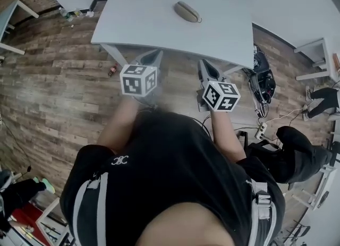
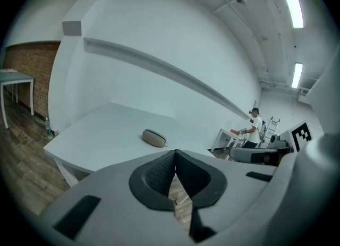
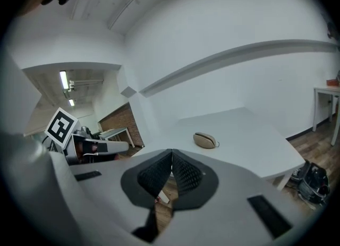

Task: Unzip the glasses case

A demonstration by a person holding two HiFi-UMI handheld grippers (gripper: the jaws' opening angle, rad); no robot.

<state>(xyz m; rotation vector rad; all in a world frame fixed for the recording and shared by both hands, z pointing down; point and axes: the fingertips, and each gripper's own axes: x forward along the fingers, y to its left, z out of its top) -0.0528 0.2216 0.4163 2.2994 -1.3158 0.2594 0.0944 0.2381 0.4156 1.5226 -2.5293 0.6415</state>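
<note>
On the white counter point(image 1: 143, 11) ahead of us lies the case point(image 1: 187, 11), a tan oval alone near the middle of the top, well apart from both grippers. It looks closed, though we cannot make out its zip from here.

We hold the left gripper point(image 1: 154, 54) and the right gripper point(image 1: 205, 64) out in front of our chest, side by side over the wood floor point(image 1: 53, 85), just short of the counter's near edge. Our forearms point(image 1: 121, 125) reach forward from the body. Each gripper points toward the counter and tips slightly downward, with its marker cube point(image 1: 138, 79) on top. The two tips lean a little toward each other.

The left gripper view shows the jaws pressed together at their tips with nothing between them. The case point(image 2: 154, 138) sits beyond, a little left of the tips. The right gripper's jaws are likewise pressed together and hold nothing. Its view has the case point(image 3: 205, 140) beyond the tips, a little to their right.
</note>
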